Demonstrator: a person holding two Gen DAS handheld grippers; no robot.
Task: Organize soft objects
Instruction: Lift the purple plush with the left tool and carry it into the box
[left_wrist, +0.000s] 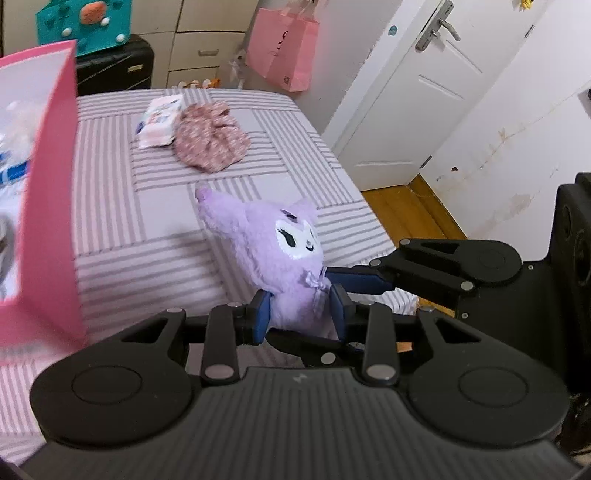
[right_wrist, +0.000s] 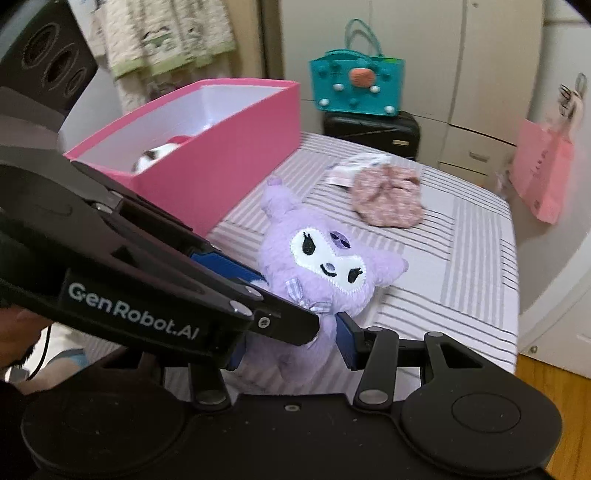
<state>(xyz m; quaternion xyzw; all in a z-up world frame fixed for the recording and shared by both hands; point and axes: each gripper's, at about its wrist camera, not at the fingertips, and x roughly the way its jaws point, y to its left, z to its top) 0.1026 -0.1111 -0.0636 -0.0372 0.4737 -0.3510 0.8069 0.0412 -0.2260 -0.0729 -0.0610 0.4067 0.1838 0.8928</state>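
Note:
A purple plush doll (left_wrist: 284, 251) with a white face is held above the striped bed; it also shows in the right wrist view (right_wrist: 317, 280). My left gripper (left_wrist: 301, 314) is shut on its body, blue pads on both sides. My right gripper (right_wrist: 291, 343) is shut on the same doll's lower body; it reaches in from the right in the left wrist view (left_wrist: 354, 280). The left gripper crosses from the left in the right wrist view (right_wrist: 258, 284). A pink box (right_wrist: 218, 155) with soft items inside stands left of the doll, also in the left wrist view (left_wrist: 48, 192).
A pink floral cloth (left_wrist: 210, 138) and a white packet (left_wrist: 159, 122) lie further back on the bed (left_wrist: 147, 229). A black suitcase (right_wrist: 373, 133) with a teal bag (right_wrist: 358, 85) stands behind it. A pink paper bag (left_wrist: 284, 51) hangs by the white door (left_wrist: 406, 96).

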